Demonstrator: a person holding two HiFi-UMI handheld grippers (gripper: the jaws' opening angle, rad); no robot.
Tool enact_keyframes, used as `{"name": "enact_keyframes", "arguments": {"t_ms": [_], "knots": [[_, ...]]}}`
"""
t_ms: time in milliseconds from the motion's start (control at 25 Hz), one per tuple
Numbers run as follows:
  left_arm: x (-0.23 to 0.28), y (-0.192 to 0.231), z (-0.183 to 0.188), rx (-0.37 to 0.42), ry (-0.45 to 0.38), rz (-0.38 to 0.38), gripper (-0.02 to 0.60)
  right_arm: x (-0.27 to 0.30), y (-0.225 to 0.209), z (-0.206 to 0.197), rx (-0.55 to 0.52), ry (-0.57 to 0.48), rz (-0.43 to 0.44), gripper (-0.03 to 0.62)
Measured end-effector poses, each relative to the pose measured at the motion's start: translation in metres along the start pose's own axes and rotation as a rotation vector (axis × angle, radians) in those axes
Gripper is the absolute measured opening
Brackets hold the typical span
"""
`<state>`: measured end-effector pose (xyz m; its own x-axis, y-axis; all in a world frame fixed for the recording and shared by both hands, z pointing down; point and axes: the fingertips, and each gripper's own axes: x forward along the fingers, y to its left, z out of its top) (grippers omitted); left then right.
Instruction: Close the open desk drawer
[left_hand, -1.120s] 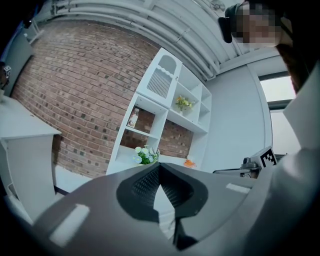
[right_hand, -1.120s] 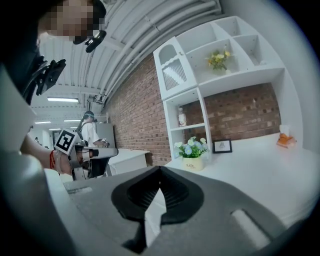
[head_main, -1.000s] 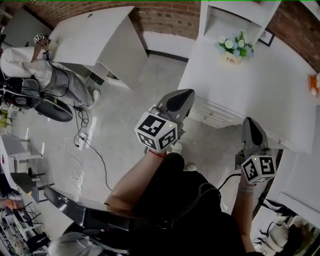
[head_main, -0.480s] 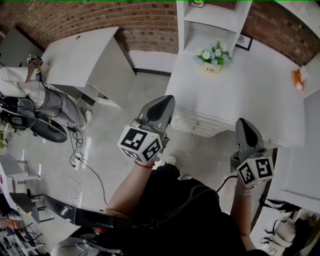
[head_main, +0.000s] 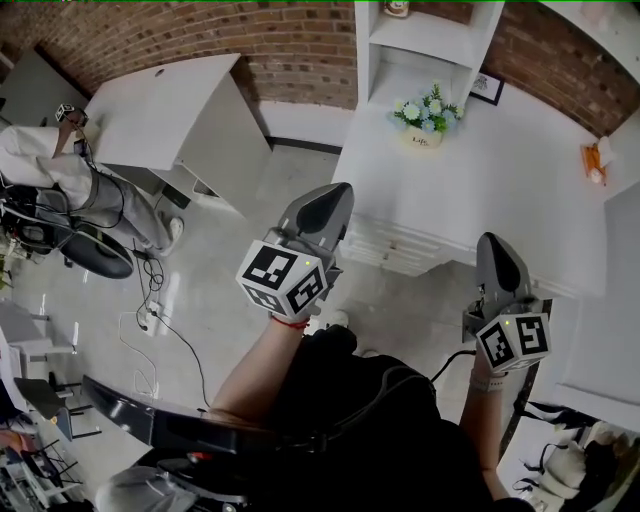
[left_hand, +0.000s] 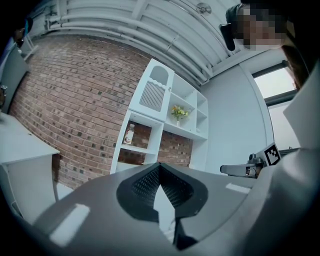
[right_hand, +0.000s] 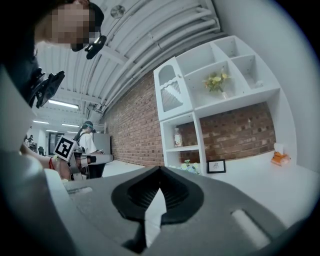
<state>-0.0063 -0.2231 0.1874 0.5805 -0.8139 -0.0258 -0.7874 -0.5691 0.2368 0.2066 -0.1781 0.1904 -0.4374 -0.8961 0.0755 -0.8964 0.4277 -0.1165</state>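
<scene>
Left grey two-jaw gripper (head_main: 333, 198): jaws together, empty, near left corner of white desk (head_main: 510, 170) | right grey two-jaw gripper (head_main: 497, 250): jaws together, empty | white panelled desk drawer (head_main: 400, 245): under desk's near edge, between both grippers

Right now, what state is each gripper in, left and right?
Left gripper: shut, holding nothing.
Right gripper: shut, holding nothing.
</scene>
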Motion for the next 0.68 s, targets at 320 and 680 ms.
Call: {"name": "enact_keyframes", "arguments": {"t_ms": [320,680], "knots": [[-0.0072,0.0001,-0.0014,-0.006,0.012,0.01,0.002,-0.0022,0.0033,-0.0056,0.019,0.005,0.014,0.002],[-0.0074,0.0002,-0.0037,-0.016,0.015,0.013,0.002,0.0002,0.0073,-0.0081,0.018,0.02,0.031,0.002]]}}
